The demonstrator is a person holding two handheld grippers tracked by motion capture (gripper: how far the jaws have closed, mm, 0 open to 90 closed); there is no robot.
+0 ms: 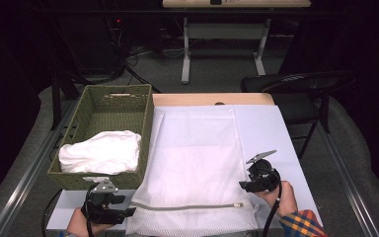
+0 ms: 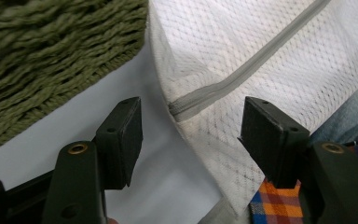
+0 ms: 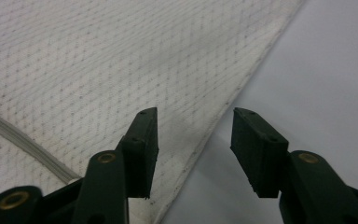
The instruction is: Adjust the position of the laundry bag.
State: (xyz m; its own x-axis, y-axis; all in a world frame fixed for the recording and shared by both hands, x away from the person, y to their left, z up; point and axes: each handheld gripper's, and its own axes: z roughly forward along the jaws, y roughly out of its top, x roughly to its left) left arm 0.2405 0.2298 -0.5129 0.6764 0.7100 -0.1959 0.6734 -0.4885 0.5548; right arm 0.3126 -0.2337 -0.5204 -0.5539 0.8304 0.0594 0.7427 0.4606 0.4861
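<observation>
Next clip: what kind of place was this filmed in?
Probably an indoor lab or recording studio, not a home: dark surroundings, a white-covered table on carpet, a folding chair, and cables by a second desk. A mesh laundry bag and woven basket suggest staged laundry.

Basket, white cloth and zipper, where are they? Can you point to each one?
Green basket (image 1: pixel 90 111), high view, on its left woven wall.
White cloth (image 1: pixel 101 151), high view, middle of the bundle inside the basket.
Zipper (image 2: pixel 242 77), left gripper view, midway along the grey strip on the mesh bag.

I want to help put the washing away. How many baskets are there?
1. The green woven basket sits at the table's left side, beside the white mesh laundry bag, with a white cloth inside. More could be hidden in the dark around the table.
</observation>
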